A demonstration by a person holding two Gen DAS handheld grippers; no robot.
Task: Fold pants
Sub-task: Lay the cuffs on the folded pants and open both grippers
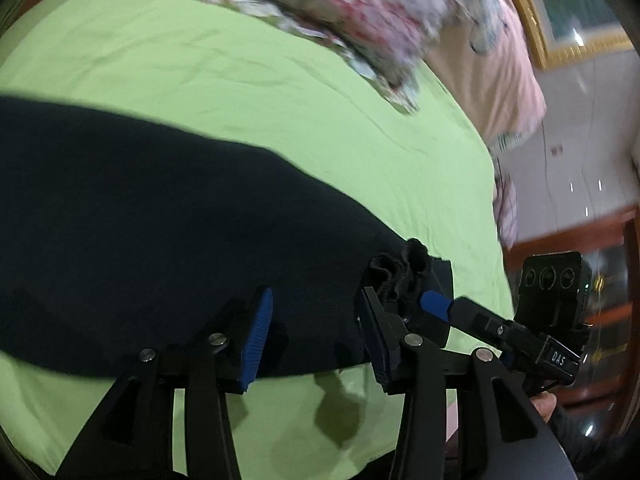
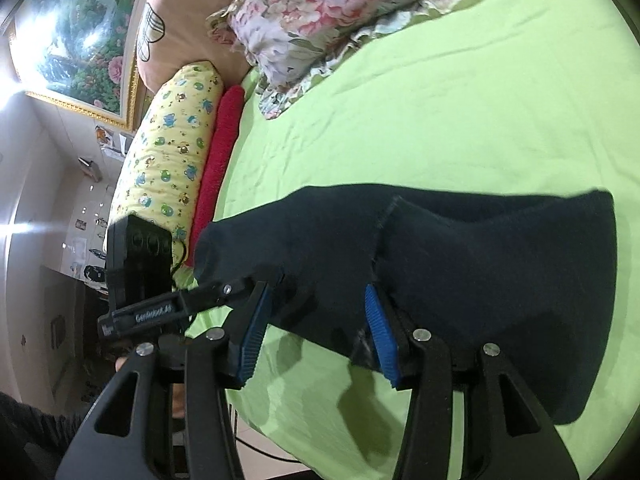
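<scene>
Pants [image 1: 152, 208] lie on the bed [image 1: 240, 92], near its front edge, spread as a broad dark slab on the green sheet. In the right wrist view a seam line [image 2: 386, 224] runs down the cloth and one layer seems to overlap another, so prob one fold is in, can't confirm. Far end rounded and loose, not squared. Judgement: early to mid task, at least one more fold plus flattening left.

Grippers:
- Left gripper [image 1: 316, 328]: fingers wide apart over the pants' near edge, nothing pinched between the pads. Cloth sits behind and under the fingers; contact unclear.
- Right gripper [image 2: 316, 332]: in its own cam the fingers look spread wide, dark cloth between them, not clamped. But in the left wrist view a bunched, ruffled bit of waistband [image 1: 400, 276] sits right at the right gripper's blue tip, maybe pinched. Views disagree, so can't tell if it has a grip.

Materials/shapes:
- Pants: navy/black, matte, soft knit or fleece look, thick, no sheen. Bunched bit looks like an elastic waistband.
- Sheet: lime green, thin, fine creases, lies smooth.
- Floral pillow [image 2: 320, 12]: ruffled edge, pink/grey print, well apart from pants.
- Yellow bolster [image 2: 172, 136], cartoon print, cylindrical; red towel-like roll [image 2: 220, 152] just beside it at the bed's edge.
- Finger pads [image 2: 380, 332]: blue, ribbed rubber on black plastic arms.
</scene>
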